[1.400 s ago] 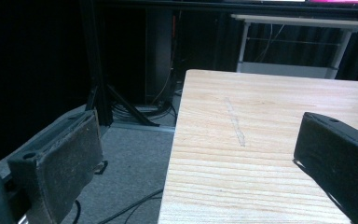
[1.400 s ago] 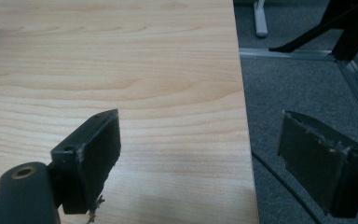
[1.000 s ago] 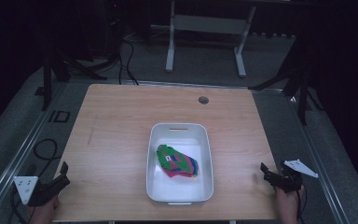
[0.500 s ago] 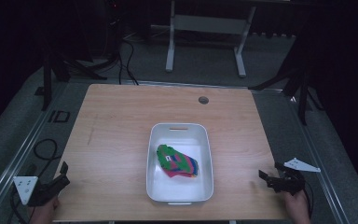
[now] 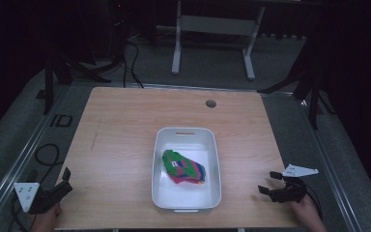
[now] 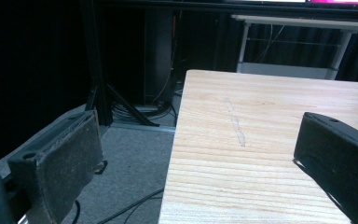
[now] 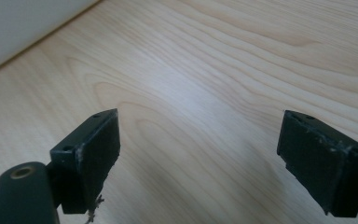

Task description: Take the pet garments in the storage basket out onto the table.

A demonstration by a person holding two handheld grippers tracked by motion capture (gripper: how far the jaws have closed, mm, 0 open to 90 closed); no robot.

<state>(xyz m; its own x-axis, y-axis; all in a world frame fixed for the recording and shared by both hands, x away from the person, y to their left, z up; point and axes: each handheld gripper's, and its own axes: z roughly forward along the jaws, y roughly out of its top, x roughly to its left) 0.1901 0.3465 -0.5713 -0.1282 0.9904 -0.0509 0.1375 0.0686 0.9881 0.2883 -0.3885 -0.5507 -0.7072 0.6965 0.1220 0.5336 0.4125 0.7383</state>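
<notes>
The left gripper (image 5: 66, 180) sat at the worktop's (image 5: 125, 125) near left corner, jaws spread wide and empty. A bright green, red and blue cloth (image 5: 183, 166) lay inside the white tub (image 5: 186, 133) at centre. The right gripper (image 5: 269, 182) hovered near the right edge, jaws apart, holding nothing.

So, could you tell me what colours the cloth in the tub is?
Mostly green with red and blue stripes, the cloth shows best in the high view.
</notes>
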